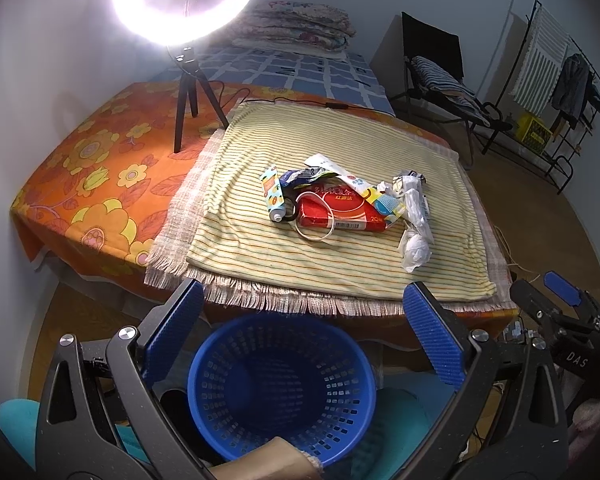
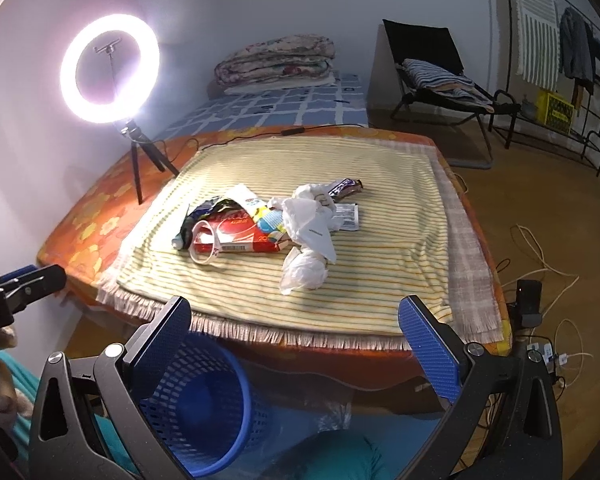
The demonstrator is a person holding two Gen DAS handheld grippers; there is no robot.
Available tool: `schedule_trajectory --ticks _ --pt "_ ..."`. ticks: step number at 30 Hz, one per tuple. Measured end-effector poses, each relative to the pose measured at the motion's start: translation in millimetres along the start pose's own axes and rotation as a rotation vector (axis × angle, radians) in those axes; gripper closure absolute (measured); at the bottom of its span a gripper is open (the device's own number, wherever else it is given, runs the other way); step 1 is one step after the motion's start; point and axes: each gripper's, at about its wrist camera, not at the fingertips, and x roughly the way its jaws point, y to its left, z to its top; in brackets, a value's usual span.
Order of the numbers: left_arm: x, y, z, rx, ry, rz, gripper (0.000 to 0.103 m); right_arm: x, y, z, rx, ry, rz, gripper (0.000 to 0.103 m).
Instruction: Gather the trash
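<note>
The trash lies in one loose heap near the middle of the striped yellow cloth, closer to its right edge than its left. Much of it overlaps, so several pieces cannot be told apart. Topmost and clearest is a red packet with white print, and a thin white ring lies across its left end. Left of it lies a small tube with an orange and teal pattern, cap toward the front edge. A dark crumpled wrapper and a white sachet poke out behind. On the heap's right side sits crumpled white plastic — in the right wrist view it covers the packet's right end and part of a silver wrapper behind it.

The cloth lies on a fringed checked cloth, itself on an orange flowered cover. A lit ring light on a tripod stands at the far left corner; its glare washes out the top of the left wrist view.

Below the front edge stands a blue perforated basket, its bottom cut off by the frame — the brown thing at its near rim is hard to make out.

The left gripper hangs over the basket, fingers spread wide with nothing between them. The right gripper is spread likewise, just short of the front edge.
</note>
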Motion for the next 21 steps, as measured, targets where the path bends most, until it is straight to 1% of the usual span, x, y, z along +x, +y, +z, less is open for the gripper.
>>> schedule_trajectory --ticks 2,6,9,16,21 --pt "0 0 0 0.001 -0.001 0.0 0.001 1 -1 1 0.004 0.004 -0.008 0.0" --pt "0 0 0 0.001 -0.001 0.002 0.001 5 -4 2 0.008 0.031 0.006 0.0" --pt "0 0 0 0.002 -0.001 0.002 0.001 3 -4 1 -0.001 0.022 -0.026 0.0" --pt "1 1 0 0.005 0.001 0.002 0.001 9 -9 1 0.027 0.053 -0.021 0.0" --pt "0 1 1 0.002 -0.001 0.003 0.001 12 -8 0 0.021 0.067 -0.016 0.0"
